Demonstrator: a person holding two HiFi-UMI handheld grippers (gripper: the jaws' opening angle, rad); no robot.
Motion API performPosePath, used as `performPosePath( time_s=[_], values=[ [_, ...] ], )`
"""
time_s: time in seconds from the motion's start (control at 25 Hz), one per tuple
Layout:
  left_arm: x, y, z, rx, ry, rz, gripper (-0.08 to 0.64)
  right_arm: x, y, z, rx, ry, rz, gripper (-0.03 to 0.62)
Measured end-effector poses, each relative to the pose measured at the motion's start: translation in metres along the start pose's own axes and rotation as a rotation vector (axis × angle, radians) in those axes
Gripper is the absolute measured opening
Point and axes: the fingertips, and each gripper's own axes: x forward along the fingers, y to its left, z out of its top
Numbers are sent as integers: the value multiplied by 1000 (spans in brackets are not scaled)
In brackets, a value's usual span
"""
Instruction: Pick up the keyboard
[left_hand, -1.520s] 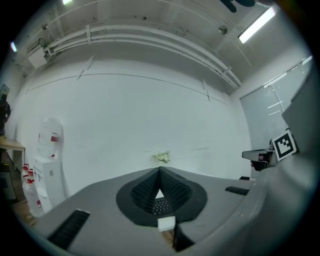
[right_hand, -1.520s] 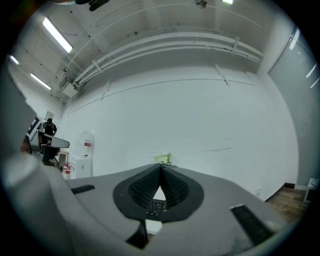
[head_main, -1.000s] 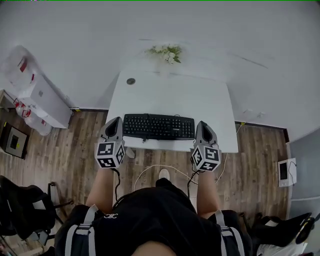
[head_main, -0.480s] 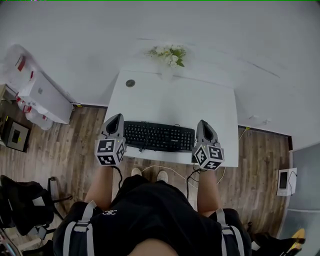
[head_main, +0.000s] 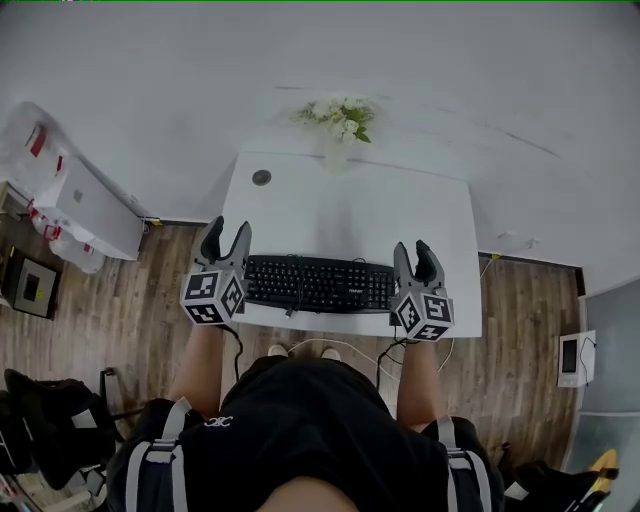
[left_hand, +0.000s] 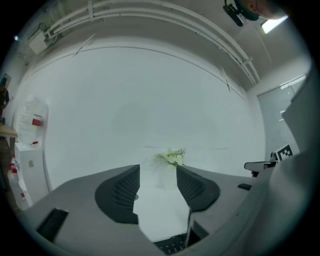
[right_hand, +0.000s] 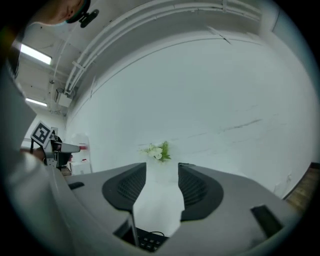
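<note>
A black keyboard (head_main: 318, 284) lies flat along the near edge of the white table (head_main: 350, 205). My left gripper (head_main: 226, 238) is just off the keyboard's left end, at the table's left edge. Its jaws are opening, with nothing between them. My right gripper (head_main: 414, 254) stands at the keyboard's right end, jaws also opening and empty. In the left gripper view the left gripper (left_hand: 156, 187) frames bare tabletop, with keyboard keys (left_hand: 172, 245) low in the picture. The right gripper (right_hand: 161, 187) shows the same, with the keyboard (right_hand: 147, 241) below its jaws.
White flowers (head_main: 340, 115) stand at the table's far edge and a small round disc (head_main: 262, 177) lies at its far left. A white cabinet (head_main: 90, 200) is on the left, a dark chair (head_main: 40, 420) at lower left. Cables (head_main: 330, 350) hang under the table.
Both grippers were shut beside the keyboard's ends; now both have their jaws spread. They shifted slightly forward along the table. The keyboard has stayed flat on the table.
</note>
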Motion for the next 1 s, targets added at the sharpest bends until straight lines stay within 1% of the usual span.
performPosePath(
  time_s=[0.04, 0.12, 0.28, 0.36, 0.52, 0.72, 0.84, 1.0],
  values=[
    [2, 4, -2, -9, 13, -4, 238, 2, -1, -1, 2, 6, 12, 196],
    [9, 12, -10, -3, 47, 1, 238, 6, -8, -6, -15, 23, 0, 212],
    [11, 25, -36, -10, 125, 16, 221, 0, -22, -24, -28, 80, -38, 212],
    [14, 32, -57, -26, 186, 17, 212, 0, -28, -40, -28, 121, -46, 212],
    [16, 41, -118, -39, 362, 9, 212, -7, -40, -84, -1, 219, -68, 212],
    [8, 48, -187, -49, 543, 5, 212, -16, -52, -146, 68, 356, -89, 212],
    [4, 54, -219, -69, 630, 15, 212, -16, -58, -182, 109, 439, -88, 213],
    [-2, 61, -251, -143, 709, 28, 212, -22, -65, -227, 168, 553, -101, 216]
  ],
)
